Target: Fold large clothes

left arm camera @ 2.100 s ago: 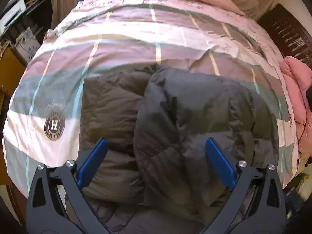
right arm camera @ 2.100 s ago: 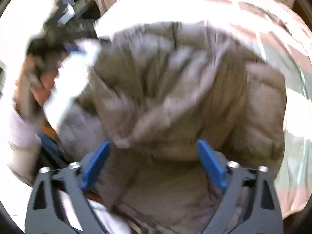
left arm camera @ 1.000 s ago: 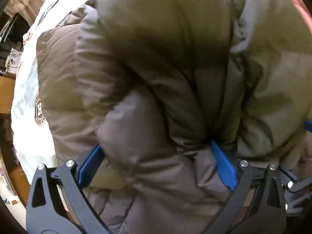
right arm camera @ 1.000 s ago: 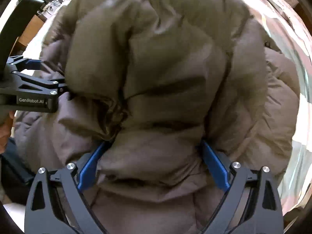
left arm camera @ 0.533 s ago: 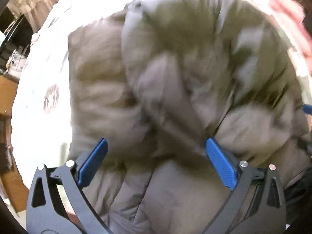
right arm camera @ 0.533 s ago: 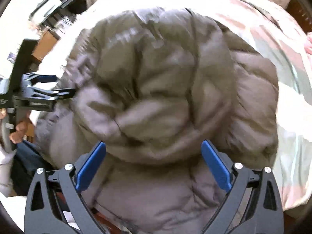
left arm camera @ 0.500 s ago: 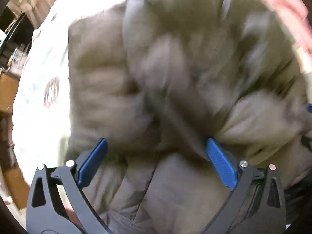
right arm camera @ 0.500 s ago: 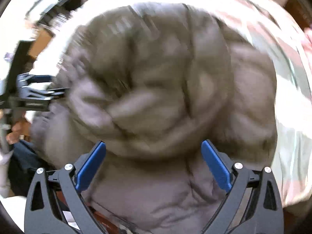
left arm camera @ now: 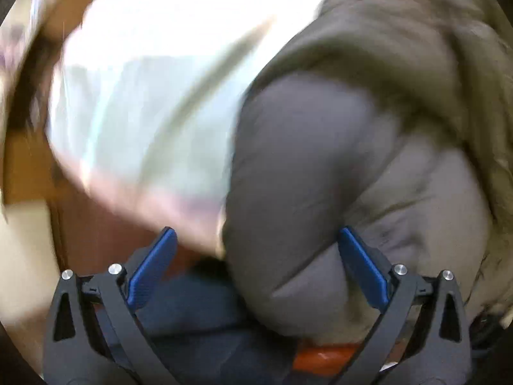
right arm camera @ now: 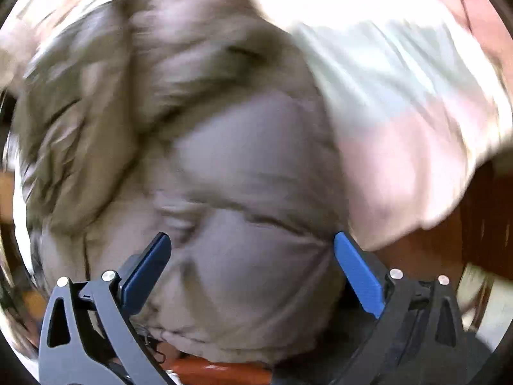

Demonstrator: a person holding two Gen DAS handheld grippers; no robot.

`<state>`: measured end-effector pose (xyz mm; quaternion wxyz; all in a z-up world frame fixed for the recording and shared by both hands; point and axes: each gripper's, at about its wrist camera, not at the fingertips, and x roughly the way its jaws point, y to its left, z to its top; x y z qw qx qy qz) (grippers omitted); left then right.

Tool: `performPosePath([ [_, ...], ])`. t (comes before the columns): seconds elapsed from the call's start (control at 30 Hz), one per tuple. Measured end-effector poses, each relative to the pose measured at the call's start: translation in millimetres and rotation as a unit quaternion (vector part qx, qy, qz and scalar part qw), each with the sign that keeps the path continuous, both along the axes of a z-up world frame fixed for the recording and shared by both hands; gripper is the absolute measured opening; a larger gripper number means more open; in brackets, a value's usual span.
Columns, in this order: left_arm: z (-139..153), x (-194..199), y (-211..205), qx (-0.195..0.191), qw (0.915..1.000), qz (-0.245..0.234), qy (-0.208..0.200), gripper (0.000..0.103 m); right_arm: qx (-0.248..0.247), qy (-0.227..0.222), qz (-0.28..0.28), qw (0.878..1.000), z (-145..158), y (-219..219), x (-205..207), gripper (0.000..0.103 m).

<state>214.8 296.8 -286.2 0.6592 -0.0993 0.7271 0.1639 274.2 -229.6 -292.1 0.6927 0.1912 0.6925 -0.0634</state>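
scene: brown puffer jacket (left arm camera: 336,166) bundled at near edge of bed (left arm camera: 144,96), blurred | left hand-held gripper (left arm camera: 256,269) spread, bundle ahead-right against its right finger | right hand-held gripper (right arm camera: 251,271) spread, bundle dead ahead between fingers, so nearer | long axis: unclear

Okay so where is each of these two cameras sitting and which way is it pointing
Left wrist: on the left gripper, facing forward along its open blue fingers at the puffy brown jacket's left edge and the pale bedspread.
Right wrist: on the right gripper, fingers open, jacket centred, bedspread to the right.
Shared: the jacket, the bedspread; both blurred.
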Motion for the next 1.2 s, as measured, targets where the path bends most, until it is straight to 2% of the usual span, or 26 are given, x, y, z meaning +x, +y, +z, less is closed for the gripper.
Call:
performPosePath([
  [0.07, -11, -13, 17, -0.042, 0.9986, 0.028, 0.017, 0.101, 0.018, 0.022, -0.005, 1.0, -10, -2, -6, 0.102],
  [0.23, -21, -24, 12, -0.059, 0.9972, 0.014, 0.045, 0.101, 0.067, 0.058, -0.01, 0.996, -34, -12, -36, 0.102],
  [0.3, -30, -27, 8, -0.078, 0.9947, 0.022, 0.064, 0.101, 0.107, 0.08, -0.026, 0.991, -49, -16, -46, 0.102],
  [0.33, -35, -27, 6, -0.088, 0.9929, 0.025, 0.076, 0.101, 0.151, 0.08, -0.041, 0.984, -55, -15, -50, 0.101],
  [0.37, -38, -27, 3, -0.099, 0.991, 0.026, 0.086, 0.097, 0.17, 0.076, -0.044, 0.981, -55, -14, -54, 0.097],
  [0.4, -38, -27, 0, -0.111, 0.9895, 0.024, 0.089, 0.084, 0.182, 0.066, -0.041, 0.98, -51, -11, -56, 0.068],
  [0.43, -33, -25, -2, -0.156, 0.9842, 0.026, 0.08, 0.044, 0.202, 0.05, -0.034, 0.978, -46, -9, -62, 0.036],
  [0.47, -27, -26, -7, -0.187, 0.9791, 0.031, 0.073, 0.016, 0.231, 0.027, -0.019, 0.972, -32, -3, -61, 0.026],
  [0.5, -15, -25, -9, -0.229, 0.9713, 0.034, 0.053, 0.01, 0.254, 0.008, -0.007, 0.967, -21, 1, -59, 0.016],
  [0.57, 7, -18, -9, -0.283, 0.9583, 0.033, 0.018, 0.008, 0.312, -0.047, 0.012, 0.949, 6, 12, -53, 0.012],
  [0.6, 20, -12, -4, -0.318, 0.9471, 0.043, -0.008, 0.008, 0.338, -0.076, 0.01, 0.938, 24, 12, -43, 0.012],
  [0.63, 36, -4, 7, -0.365, 0.928, 0.059, -0.045, 0.007, 0.355, -0.099, 0.006, 0.929, 41, 7, -25, 0.011],
  [0.67, 53, 5, 17, -0.399, 0.9102, 0.072, -0.082, 0.007, 0.373, -0.139, 0.004, 0.917, 63, 1, -8, 0.011],
  [0.7, 80, 19, 32, -0.422, 0.8919, 0.085, -0.139, 0.007, 0.375, -0.167, 0.002, 0.912, 82, 5, 1, 0.011],
  [0.77, 119, 33, 41, -0.417, 0.8782, 0.101, -0.212, 0.007, 0.38, -0.215, -0.008, 0.9, 98, 1, 21, 0.011],
  [0.8, 138, 51, 55, -0.418, 0.8654, 0.118, -0.25, 0.007, 0.385, -0.24, -0.021, 0.891, 106, -1, 38, 0.01],
  [0.87, 156, 74, 58, -0.412, 0.8538, 0.145, -0.284, 0.007, 0.381, -0.28, -0.05, 0.88, 113, -3, 65, 0.01],
  [0.93, 160, 106, 73, -0.383, 0.8536, 0.17, -0.309, 0.007, 0.364, -0.31, -0.076, 0.875, 114, -9, 92, 0.01],
  [1.0, 155, 142, 63, -0.36, 0.8526, 0.196, -0.324, 0.008, 0.338, -0.319, -0.098, 0.88, 101, -14, 127, 0.01],
  [1.03, 153, 162, 55, -0.349, 0.8564, 0.202, -0.322, 0.008, 0.324, -0.316, -0.103, 0.886, 92, -11, 146, 0.01],
  [1.1, 137, 198, 35, -0.311, 0.8747, 0.211, -0.306, 0.008, 0.305, -0.304, -0.113, 0.895, 74, -7, 180, 0.01],
  [1.2, 103, 248, 37, -0.286, 0.8879, 0.229, -0.279, 0.008, 0.291, -0.276, -0.138, 0.906, 35, 0, 218, 0.01],
])
